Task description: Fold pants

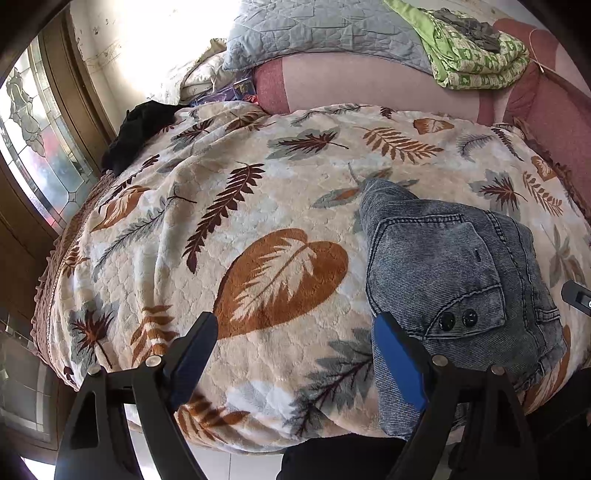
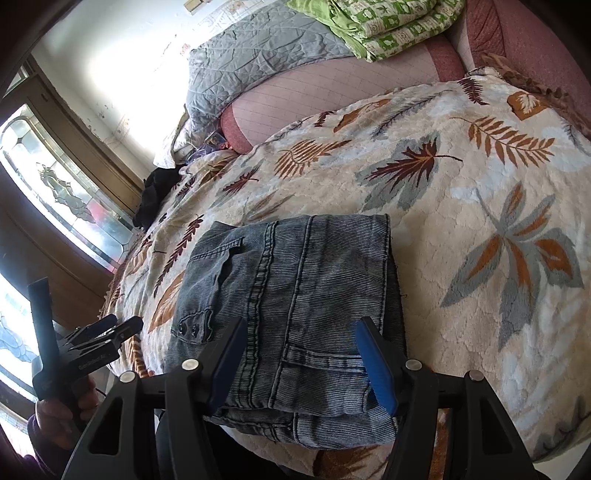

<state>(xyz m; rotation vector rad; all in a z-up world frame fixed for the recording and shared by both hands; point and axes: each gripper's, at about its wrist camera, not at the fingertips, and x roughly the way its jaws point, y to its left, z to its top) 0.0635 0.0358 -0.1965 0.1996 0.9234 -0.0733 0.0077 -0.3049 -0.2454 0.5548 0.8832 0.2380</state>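
Observation:
The grey-blue denim pants [image 2: 295,277] lie folded into a compact rectangle on the leaf-print blanket [image 2: 461,229], near its front edge. My right gripper [image 2: 303,363] hovers over the fold's near edge. Its jaws stand apart, the denim lies flat beneath them, and the pads do not pinch it. In the left wrist view the pants [image 1: 450,266] lie to the right, showing a pocket with two dark buttons. My left gripper [image 1: 295,354] is open over bare blanket, its right finger [image 1: 399,362] at the pants' left edge. A hand [image 2: 55,410] holds that left gripper [image 2: 107,332] beside the pants.
A grey quilted pillow [image 1: 325,29] and a folded green patterned cloth [image 1: 476,55] lie at the back on a pink mattress [image 1: 369,81]. A black garment [image 1: 140,129] sits at the blanket's far left corner. A glazed wooden door [image 1: 33,140] stands to the left.

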